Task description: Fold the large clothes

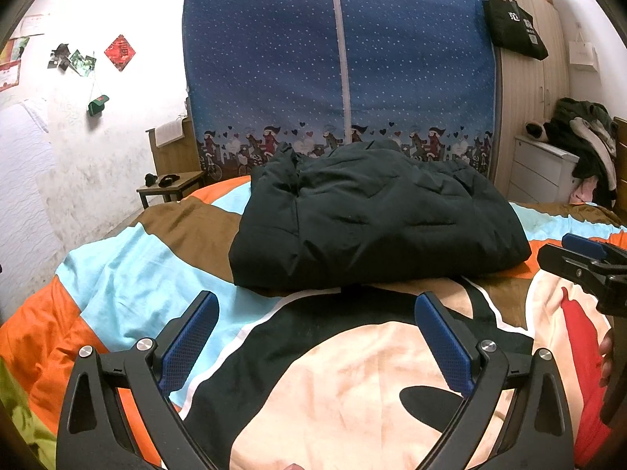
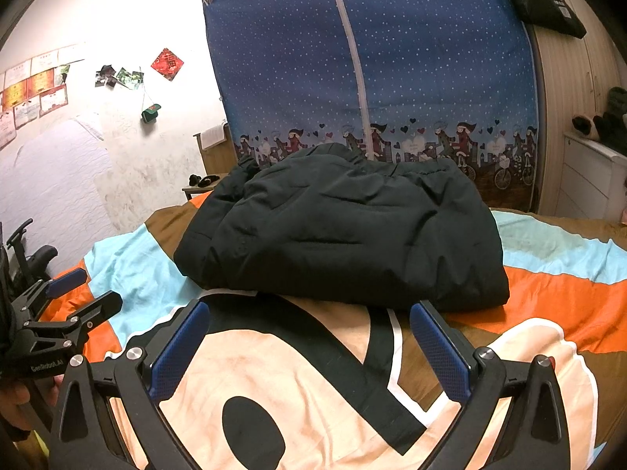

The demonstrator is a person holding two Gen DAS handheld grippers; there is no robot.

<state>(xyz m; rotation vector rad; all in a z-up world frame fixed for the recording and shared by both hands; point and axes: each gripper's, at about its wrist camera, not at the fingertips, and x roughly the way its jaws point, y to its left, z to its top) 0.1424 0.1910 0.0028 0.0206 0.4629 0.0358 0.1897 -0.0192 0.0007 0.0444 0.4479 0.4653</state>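
Dark padded jacket [image 1: 376, 219], folded into a bulky bundle, lying on the patterned bedspread [image 1: 129, 274] with long axis left to right across the bed. Left gripper [image 1: 316, 337] and right gripper [image 2: 309, 346] near the bundle's front edge, apart from it, jaws spread wide, holding nothing.

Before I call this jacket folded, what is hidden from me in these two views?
- Dark jacket: its far side and underside are hidden by its own bulk in both views, so sleeves cannot be checked.
- Left gripper and right gripper: both open and empty.
- Black tote bag: print too small to read.
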